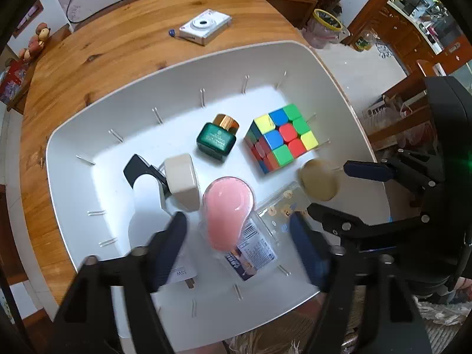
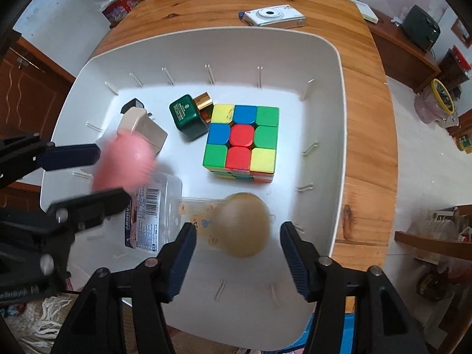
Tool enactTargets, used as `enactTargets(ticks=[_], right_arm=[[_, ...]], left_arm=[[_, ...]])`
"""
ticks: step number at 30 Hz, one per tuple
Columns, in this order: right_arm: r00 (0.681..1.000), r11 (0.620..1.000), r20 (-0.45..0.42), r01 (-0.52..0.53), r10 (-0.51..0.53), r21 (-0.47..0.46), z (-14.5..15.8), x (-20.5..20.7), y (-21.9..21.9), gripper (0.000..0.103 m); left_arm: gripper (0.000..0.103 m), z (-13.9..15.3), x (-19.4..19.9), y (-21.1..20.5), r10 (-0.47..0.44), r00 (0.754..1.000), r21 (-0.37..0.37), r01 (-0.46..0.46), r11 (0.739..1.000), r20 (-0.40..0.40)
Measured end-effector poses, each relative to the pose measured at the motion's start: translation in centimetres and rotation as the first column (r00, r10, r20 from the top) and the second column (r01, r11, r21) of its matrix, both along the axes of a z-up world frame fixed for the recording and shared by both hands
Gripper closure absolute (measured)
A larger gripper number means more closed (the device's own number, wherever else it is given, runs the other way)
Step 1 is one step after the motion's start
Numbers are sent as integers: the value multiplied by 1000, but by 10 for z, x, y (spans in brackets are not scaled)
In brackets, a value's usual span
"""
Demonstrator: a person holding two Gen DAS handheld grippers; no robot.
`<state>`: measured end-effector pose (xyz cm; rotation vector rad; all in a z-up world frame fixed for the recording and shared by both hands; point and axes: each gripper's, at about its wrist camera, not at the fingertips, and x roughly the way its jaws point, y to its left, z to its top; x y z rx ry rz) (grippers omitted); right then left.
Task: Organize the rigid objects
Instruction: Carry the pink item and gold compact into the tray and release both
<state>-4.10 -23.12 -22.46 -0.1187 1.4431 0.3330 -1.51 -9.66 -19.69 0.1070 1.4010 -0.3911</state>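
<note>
Left gripper (image 1: 237, 246) spread wide above blurred pink brush (image 1: 227, 212); right gripper (image 2: 238, 255) likewise spread, flanking blurred tan brush (image 2: 243, 225). Both inside white bin (image 2: 339, 135), alongside Rubik's cube (image 2: 242, 141), green bottle (image 2: 188, 118), beige charger (image 1: 181, 181). White camera (image 1: 205, 26) outside on wooden table (image 1: 118, 47).

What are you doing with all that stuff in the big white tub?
A person holds two grippers over a white bin on the wooden table. The left gripper hangs open over a pink brush, the right gripper open over a tan brush. Neither is gripped. A puzzle cube and green bottle lie inside; a white camera sits outside.
</note>
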Motion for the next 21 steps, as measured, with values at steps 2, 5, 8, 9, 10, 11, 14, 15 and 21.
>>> enactTargets(ticks=[2, 5, 8, 9, 10, 11, 14, 15, 21], right_arm=[[1000, 1000, 13, 0, 0, 6, 4, 1, -1, 36], [1000, 1000, 22, 0, 0, 11, 8, 2, -1, 36], [1000, 1000, 27, 1, -1, 12, 11, 3, -1, 36], [1000, 1000, 28, 1, -1, 14, 13, 3, -2, 36], [1000, 1000, 30, 1, -1, 17, 13, 4, -1, 36], [999, 1000, 32, 1, -2, 21, 15, 4, -1, 36], [999, 1000, 41, 0, -1, 24, 20, 5, -2, 36], [999, 1000, 44, 0, -1, 26, 22, 6, -2, 36], [998, 1000, 63, -10, 8, 27, 31, 9, 3, 36]], left_arm=[[24, 1, 2, 0, -1, 1000, -4, 1, 1000, 3], [24, 3, 3, 0, 1, 1000, 10, -1, 1000, 8], [24, 5, 3, 0, 4, 1000, 17, -4, 1000, 14], [24, 6, 3, 1, 7, 1000, 23, -7, 1000, 20], [24, 7, 3, 1, 9, 1000, 28, -9, 1000, 24], [24, 9, 3, 2, 12, 999, 31, -13, 999, 31], [24, 13, 5, 4, 18, 999, 29, -19, 999, 45], [24, 15, 6, 4, 19, 998, 28, -21, 999, 51], [24, 27, 6, 9, 29, 995, 33, -32, 999, 97]])
